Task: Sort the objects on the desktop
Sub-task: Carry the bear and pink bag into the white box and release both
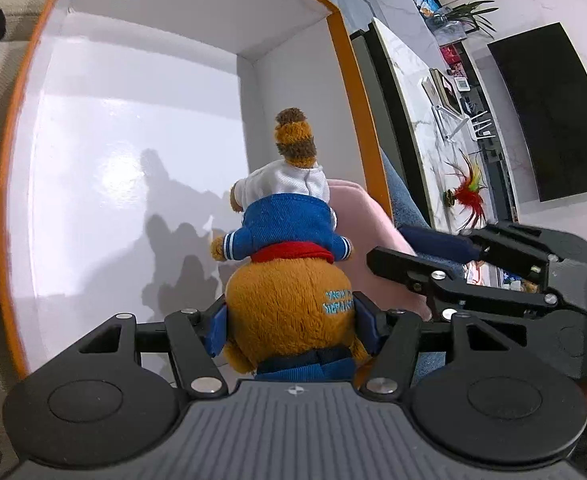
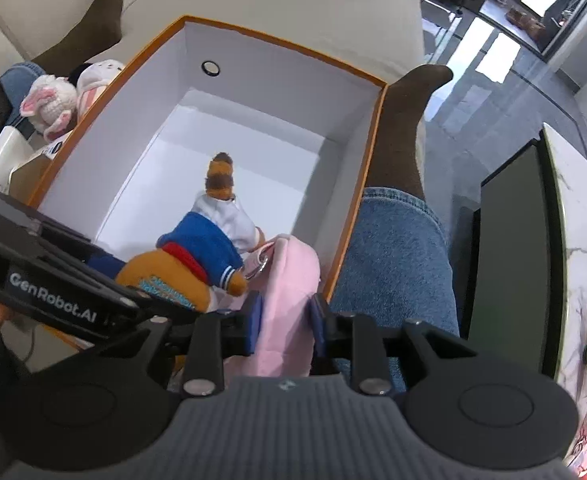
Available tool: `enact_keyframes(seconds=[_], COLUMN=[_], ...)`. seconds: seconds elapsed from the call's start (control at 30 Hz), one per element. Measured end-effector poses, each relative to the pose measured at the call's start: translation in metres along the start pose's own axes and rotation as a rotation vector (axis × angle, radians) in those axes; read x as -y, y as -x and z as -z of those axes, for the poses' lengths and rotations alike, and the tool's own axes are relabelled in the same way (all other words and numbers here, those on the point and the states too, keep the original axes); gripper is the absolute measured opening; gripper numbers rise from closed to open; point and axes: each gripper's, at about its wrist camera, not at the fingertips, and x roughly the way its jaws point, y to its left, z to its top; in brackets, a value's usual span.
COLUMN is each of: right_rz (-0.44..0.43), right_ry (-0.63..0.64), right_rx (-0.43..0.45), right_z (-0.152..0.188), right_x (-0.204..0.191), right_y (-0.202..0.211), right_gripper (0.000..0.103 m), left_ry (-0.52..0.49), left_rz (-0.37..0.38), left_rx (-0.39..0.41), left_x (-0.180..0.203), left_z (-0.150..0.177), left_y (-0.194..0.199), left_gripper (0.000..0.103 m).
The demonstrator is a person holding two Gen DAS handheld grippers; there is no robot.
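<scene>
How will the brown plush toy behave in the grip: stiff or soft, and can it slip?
The plush toy probably squashes: the left gripper fingers dent its fuzzy head. It looks light. Its body hangs limp into the white box, so it may flop.

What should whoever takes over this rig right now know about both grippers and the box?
Left gripper: jaws shut on the head of the plush bear, held upside down over the white box.
Right gripper: pink plush item between the jaws at the box's near edge; contact with the pads unclear.
Done: nothing lies loose in the box.
Left: release both inside, then fetch the plush toys outside its left wall.
</scene>
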Motion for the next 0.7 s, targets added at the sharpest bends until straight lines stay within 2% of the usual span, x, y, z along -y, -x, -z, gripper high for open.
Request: enact_keyframes(seconds=[0.1,0.27,0.33,0.37,0.4,0.47,0.5,0.53,0.7], right_rz=[-0.002,-0.055,-0.065,-0.065,-0.061,-0.069,-0.079,-0.092,-0.088], right_ry=[0.011,-0.023,-0.024,-0.017,-0.006,0.010,0.012,0.011,0.078], right_rx=[-0.015,-0.046,-0.043,-0.041,-0.035,-0.032,-0.038,-0.039,-0.024], right_z=[-0.002,-0.001,0.000,0.000,0.001,0.002,0.003,0.004,0.009], right_x=[0.004,0.016,0.016,0.016,0.015,0.015,0.014,0.014,0.004], right_y=[0.002,0.003,0.007,0.011,0.014,0.018,0.018,0.018,0.029], right_gripper=[0.037,0.039,0.045,0.053,0.055,0.047,0.039,0.035,0.033], left_ry=[0.011,0.020,0.024,0.026,0.026,0.023,0.024,0.031,0.051], left_rz=[0.008,0.011,0.003,-0.001,-0.001,-0.004,-0.005,-0.007,-0.031], left_rx=[-0.013,-0.017,-0.020,-0.025,-0.029,-0.037,-0.041,-0.046,-0.056], left_x=[-0.002,-0.002,-0.003,-0.004,-0.003,-0.002,-0.003,-0.004,-0.008], left_z=[0.001,-0.001,-0.001,-0.001,-0.001,-0.001,-0.001,-0.001,-0.001], left_y=[-0.005,-0.007,-0.008,-0.008,-0.010,-0.014,-0.015,-0.016,-0.018], left_gripper=[0.071,0.071,0.071,0.071,0.071,0.071,0.071,0.071,0.072])
